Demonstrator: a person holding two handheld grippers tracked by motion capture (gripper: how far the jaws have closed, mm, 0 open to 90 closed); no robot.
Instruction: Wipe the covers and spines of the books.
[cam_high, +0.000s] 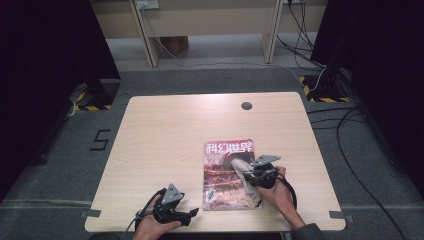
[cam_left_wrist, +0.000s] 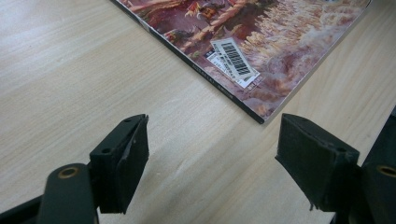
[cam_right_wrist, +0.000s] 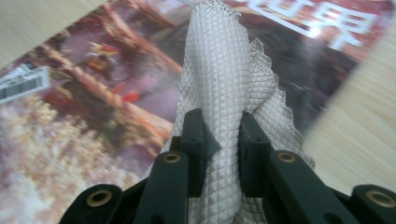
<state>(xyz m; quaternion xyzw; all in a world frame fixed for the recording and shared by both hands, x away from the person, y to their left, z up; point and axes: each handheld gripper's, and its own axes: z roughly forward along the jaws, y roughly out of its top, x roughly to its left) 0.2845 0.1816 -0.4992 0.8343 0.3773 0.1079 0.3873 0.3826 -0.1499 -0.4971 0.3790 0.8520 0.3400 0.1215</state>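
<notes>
Between the right gripper's (cam_right_wrist: 223, 135) jaws a white waffle-weave cloth (cam_right_wrist: 224, 79) is pinched tight, its free end draped ahead of them onto the cover of a magazine (cam_high: 227, 175) lying flat on the wooden surface (cam_high: 165, 135). Just ahead of the left gripper's (cam_left_wrist: 212, 154) jaws, which stand wide apart and released, lies the magazine's near corner with its barcode label (cam_left_wrist: 236, 58).

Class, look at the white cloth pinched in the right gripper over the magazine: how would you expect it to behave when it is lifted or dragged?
The cloth is probably floppy: it bunches and folds between the jaws of the right gripper. It seems light, since a narrow pinch carries it. Its waffle texture should grip rather than slide, though the magazine cover looks glossy, so it may drag easily.
</notes>
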